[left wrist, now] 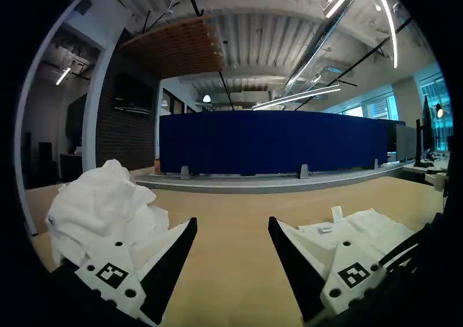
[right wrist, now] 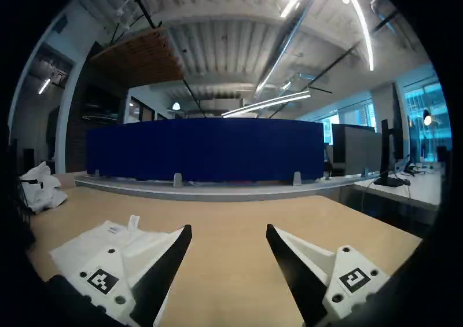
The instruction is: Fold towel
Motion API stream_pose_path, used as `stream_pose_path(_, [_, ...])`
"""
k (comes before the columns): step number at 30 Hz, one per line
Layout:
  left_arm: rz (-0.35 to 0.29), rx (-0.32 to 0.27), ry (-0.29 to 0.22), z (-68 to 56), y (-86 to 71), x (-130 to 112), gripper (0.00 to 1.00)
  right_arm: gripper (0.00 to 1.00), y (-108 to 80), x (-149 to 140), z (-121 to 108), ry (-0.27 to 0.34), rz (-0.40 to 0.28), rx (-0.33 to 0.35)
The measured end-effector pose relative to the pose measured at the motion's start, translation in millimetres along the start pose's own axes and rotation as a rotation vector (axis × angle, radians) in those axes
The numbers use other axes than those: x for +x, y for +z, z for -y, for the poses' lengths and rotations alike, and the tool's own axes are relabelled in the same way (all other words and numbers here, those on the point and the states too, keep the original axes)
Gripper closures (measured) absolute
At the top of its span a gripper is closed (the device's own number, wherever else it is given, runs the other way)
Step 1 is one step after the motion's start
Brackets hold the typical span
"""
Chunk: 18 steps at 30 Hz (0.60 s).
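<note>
Zero contact yet | holding left gripper and right gripper spread, pinching nothing | locating flat white towel on wooden table between them, noting crumpled white towel farther left | planning: approaching low, pinching adjacent corners, keeping edge taut.

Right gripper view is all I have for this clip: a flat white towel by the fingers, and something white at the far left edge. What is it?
Observer: The left gripper view shows it close: a crumpled white towel, heaped on the table.
Operator: Is the left gripper holding it?
Observer: No. The left gripper is open, with bare wood between its fingers.
Operator: Where is the flat towel from there?
Observer: The flat towel lies on the other side of that gripper from the heap, so the gripper sits between the two.
</note>
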State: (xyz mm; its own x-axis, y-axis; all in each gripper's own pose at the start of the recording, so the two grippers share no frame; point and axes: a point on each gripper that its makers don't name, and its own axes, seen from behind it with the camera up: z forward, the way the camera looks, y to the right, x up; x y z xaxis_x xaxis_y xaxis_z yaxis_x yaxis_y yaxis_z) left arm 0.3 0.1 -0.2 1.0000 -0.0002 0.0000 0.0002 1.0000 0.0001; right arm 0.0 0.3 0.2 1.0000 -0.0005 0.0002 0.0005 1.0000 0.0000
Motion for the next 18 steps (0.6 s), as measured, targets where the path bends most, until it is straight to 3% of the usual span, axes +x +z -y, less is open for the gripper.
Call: stream_pose_path(18, [0.000,0.000,0.000,-1.3,-2.1,-0.9,0.09,0.00,0.4,-0.4,-0.1,0.000,0.000,0.000])
